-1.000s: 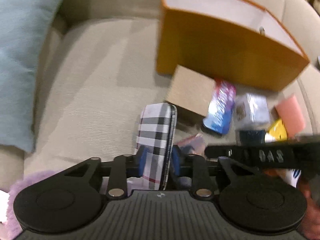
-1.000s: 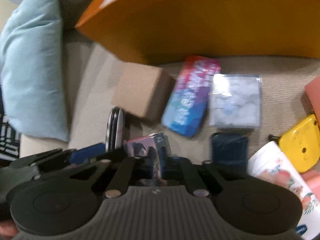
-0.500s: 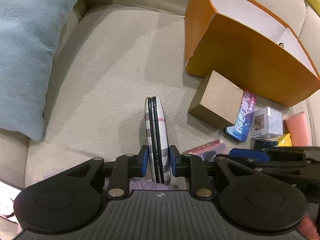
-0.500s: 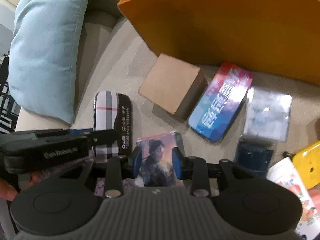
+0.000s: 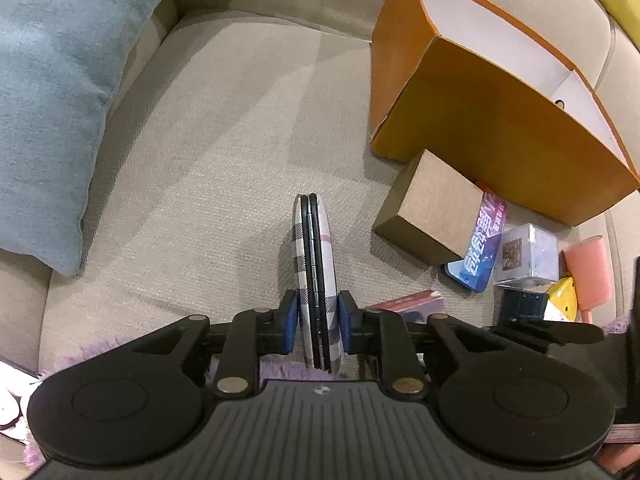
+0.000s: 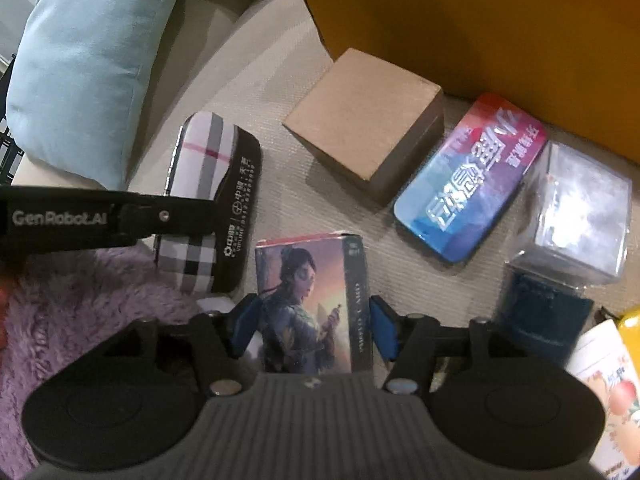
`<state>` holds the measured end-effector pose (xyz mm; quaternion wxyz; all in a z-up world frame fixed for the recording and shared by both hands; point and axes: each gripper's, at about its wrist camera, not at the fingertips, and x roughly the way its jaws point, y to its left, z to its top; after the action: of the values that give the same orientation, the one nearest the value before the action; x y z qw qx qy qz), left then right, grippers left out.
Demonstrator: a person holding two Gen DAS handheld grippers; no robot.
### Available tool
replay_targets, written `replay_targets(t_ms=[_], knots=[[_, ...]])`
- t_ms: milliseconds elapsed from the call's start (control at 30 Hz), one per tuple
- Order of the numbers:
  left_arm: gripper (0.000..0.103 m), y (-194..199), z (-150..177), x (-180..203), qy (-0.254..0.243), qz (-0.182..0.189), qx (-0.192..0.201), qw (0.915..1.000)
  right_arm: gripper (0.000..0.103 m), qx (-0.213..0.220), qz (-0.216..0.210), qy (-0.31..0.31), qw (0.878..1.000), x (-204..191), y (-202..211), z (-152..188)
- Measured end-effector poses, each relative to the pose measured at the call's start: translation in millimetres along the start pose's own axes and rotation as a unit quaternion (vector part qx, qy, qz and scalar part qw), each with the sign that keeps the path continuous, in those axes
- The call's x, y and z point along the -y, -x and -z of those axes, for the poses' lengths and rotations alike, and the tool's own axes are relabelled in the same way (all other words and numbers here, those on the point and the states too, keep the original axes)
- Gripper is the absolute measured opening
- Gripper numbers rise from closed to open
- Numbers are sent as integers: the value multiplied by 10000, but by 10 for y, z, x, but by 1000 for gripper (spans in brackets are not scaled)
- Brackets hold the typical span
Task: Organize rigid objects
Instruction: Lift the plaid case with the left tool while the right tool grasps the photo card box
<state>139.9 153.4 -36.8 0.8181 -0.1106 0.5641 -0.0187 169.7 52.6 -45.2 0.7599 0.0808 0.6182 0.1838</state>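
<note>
A plaid glasses case (image 5: 314, 240) stands on its edge on the beige sofa seat (image 5: 208, 184), and my left gripper (image 5: 316, 316) is shut on its near end. In the right wrist view the same case (image 6: 204, 168) sits left of a picture card box (image 6: 308, 280) that lies on the seat. My right gripper (image 6: 314, 328) straddles that card box. Its jaws are opening, and the blue pads stand just off the box's sides. A big orange box (image 5: 480, 128) with a white inside stands open at the back right.
A brown cardboard box (image 6: 368, 120), a blue tin (image 6: 468, 184), a clear plastic cube (image 6: 580, 208), a dark blue item (image 6: 544, 312) and a printed cup (image 6: 604, 380) crowd the seat. A blue cushion (image 5: 52, 100) leans at the left. Purple fuzzy fabric (image 6: 80, 300) lies near.
The left gripper rolled, so the plaid case now shows edge-on instead of its flat face. The right gripper's jaws spread apart around the card box and the gripper came closer to it.
</note>
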Motion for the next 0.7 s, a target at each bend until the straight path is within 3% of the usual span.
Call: replay_targets(t_ms=[100,200,367,433,700], knots=[[22,-2,-7,-2,37,32,17,10000,33,-19,-105,16,9999,-2,167,-39],[22,5,-5,-12,-4,56,52,10000,24,18,-220,84,9997,-55,317,-81],[21,32,3,-60,49,231,99,9997,23,386,385,439,9975,-206,512,-155],[22,25,-4,-68,99,289,67,9995,23,349,542,593,9962,-230,459,-180],[23,17,-40,-127,389,418,109,9983,28,93,214,317,9992,-261,304,-280]])
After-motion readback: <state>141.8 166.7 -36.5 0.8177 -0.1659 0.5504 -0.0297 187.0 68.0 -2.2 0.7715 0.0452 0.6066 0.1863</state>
